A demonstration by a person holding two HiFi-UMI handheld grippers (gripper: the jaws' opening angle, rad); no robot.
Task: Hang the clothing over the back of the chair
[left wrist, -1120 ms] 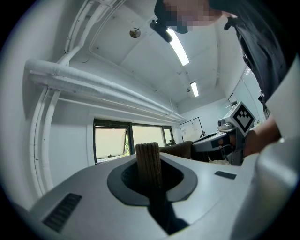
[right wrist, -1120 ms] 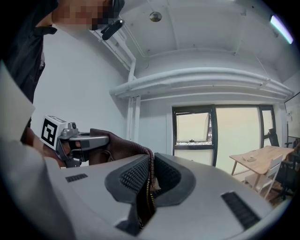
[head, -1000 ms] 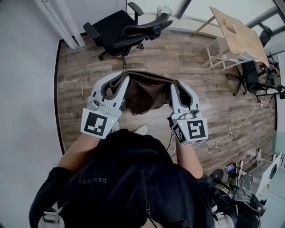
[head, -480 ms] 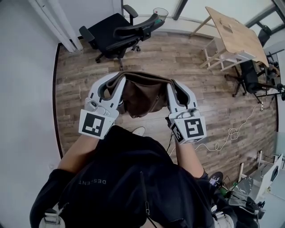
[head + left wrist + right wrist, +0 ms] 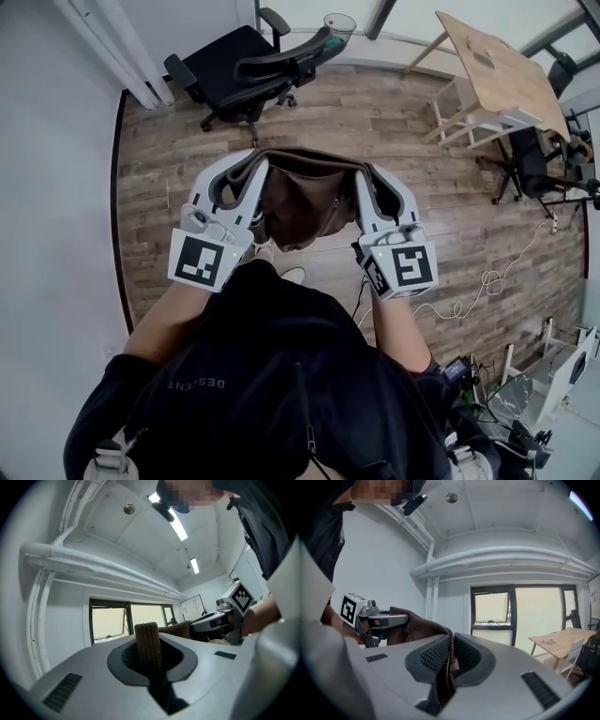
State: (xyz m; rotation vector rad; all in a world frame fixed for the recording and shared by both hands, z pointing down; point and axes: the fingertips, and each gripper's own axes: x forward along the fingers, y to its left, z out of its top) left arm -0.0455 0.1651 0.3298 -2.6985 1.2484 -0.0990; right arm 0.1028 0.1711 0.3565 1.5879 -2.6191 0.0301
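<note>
We hold the brown garment [image 5: 305, 202] taut at chest height, left tongs [image 5: 246, 171] clenched on its ribbed edge and right tongs [image 5: 367, 178] on its zipper edge. The chair [image 5: 246, 67] stands at eleven o'clock, across open wooden floor [image 5: 394, 122].

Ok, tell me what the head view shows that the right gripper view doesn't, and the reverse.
Head view only: the black office chair, the wood-plank floor and a white cable on it. Right gripper view only: the zipper pinched between its jaws, plus windows and ceiling pipes. Both: the brown jacket, gripped by the left gripper and right gripper, and the wooden table.
</note>
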